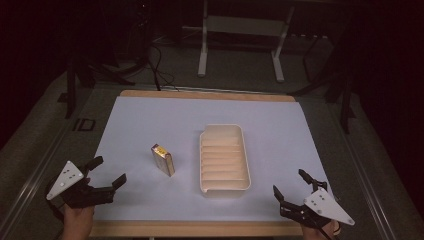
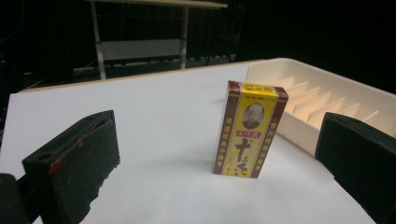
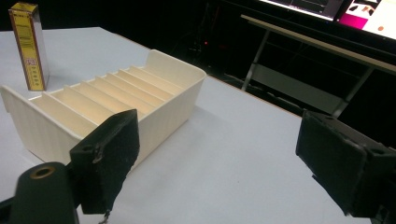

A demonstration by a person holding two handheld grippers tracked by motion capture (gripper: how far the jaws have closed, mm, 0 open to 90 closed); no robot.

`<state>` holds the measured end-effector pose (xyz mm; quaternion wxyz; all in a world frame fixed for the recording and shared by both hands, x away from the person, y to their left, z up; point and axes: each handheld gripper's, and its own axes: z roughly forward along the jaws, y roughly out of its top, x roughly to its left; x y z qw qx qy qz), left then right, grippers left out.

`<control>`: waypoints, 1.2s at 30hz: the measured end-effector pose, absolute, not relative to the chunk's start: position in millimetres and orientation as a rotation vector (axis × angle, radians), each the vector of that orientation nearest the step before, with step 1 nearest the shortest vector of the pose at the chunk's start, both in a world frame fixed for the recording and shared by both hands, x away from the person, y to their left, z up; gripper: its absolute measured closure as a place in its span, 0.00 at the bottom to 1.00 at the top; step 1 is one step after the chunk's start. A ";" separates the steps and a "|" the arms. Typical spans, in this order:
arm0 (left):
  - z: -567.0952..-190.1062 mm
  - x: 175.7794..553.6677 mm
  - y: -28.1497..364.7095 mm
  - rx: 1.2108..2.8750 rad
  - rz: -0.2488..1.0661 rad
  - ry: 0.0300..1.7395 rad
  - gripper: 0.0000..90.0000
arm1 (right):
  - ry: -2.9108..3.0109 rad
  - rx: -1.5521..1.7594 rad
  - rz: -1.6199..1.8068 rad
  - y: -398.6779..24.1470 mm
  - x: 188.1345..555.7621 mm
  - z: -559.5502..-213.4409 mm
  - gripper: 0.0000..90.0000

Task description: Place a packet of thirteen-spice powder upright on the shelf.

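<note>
I had both grippers spread wide with nothing between the fingers: the left gripper [image 1: 110, 172] hovered at the near left edge of the tabletop [image 1: 150, 120], the right gripper [image 1: 290, 184] at the near right. A small yellow-and-brown box [image 2: 251, 129] stood upright just left of the cream slotted tray [image 1: 224, 158], apart from it and from both grippers.

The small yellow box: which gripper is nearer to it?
Left. The left gripper is just left of the yellow box; the right gripper sits beyond the slotted tray.
</note>
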<state>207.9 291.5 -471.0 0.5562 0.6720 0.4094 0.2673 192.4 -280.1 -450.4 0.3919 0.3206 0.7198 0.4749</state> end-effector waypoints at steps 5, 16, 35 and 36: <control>-470.3 209.0 289.8 1.599 0.592 0.937 0.00 | 1.837 0.814 1.208 -280.1 193.3 -450.9 0.15; -457.5 214.5 285.7 1.794 0.420 0.844 0.00 | 1.872 0.834 1.230 -277.3 194.0 -453.6 0.15; -437.8 231.9 251.9 2.355 0.162 0.790 0.00 | 1.907 0.847 1.233 -276.9 195.4 -454.5 0.15; -437.8 231.9 251.9 2.355 0.162 0.790 0.00 | 1.907 0.846 1.234 -276.8 195.2 -454.5 0.15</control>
